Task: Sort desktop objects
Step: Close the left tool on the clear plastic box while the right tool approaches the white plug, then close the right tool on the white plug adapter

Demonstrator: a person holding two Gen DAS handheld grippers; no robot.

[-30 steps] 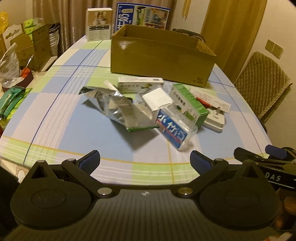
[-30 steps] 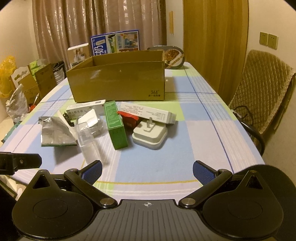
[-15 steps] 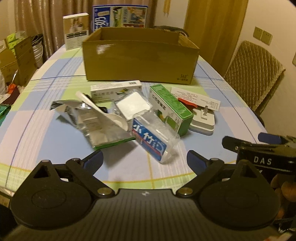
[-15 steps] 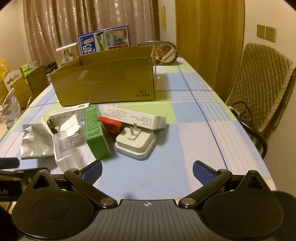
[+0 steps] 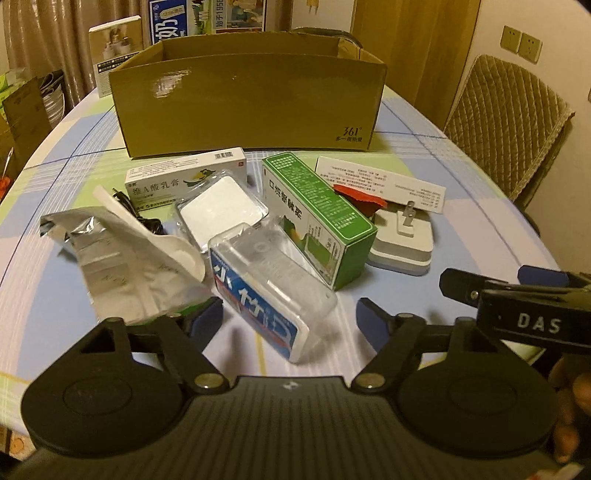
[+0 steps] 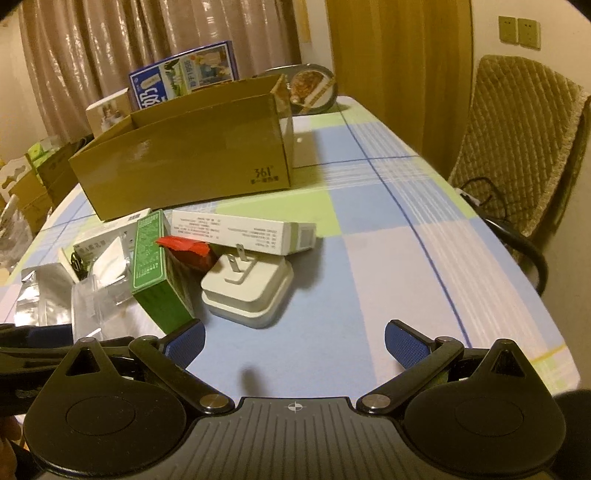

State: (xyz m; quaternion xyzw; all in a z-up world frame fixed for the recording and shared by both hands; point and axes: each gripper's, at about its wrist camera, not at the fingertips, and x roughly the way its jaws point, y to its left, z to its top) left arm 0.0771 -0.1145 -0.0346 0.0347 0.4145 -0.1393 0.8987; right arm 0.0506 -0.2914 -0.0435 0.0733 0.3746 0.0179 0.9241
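A pile of small items lies on the checked tablecloth before an open cardboard box (image 5: 251, 99) (image 6: 184, 166). In the left wrist view my open left gripper (image 5: 290, 321) straddles the near end of a clear plastic case with a blue label (image 5: 266, 291). Beside it lie a silver foil pouch (image 5: 122, 266), a green carton (image 5: 317, 218) (image 6: 155, 266), a white carton (image 5: 184, 177) and a white plug adapter (image 5: 402, 240) (image 6: 247, 288). My right gripper (image 6: 293, 339) is open and empty, just short of the adapter; a red piece (image 6: 188, 251) lies behind it.
A long white carton (image 6: 240, 229) lies behind the adapter. A quilted chair (image 6: 517, 147) stands at the table's right. Printed boxes (image 5: 207, 18) and a round tin (image 6: 310, 88) stand behind the cardboard box. More cartons crowd the far left (image 5: 22, 110).
Both grippers have moved forward toward the pile. The left one has closed in around the clear case; the right one has neared the plug adapter. Jaws stay open.
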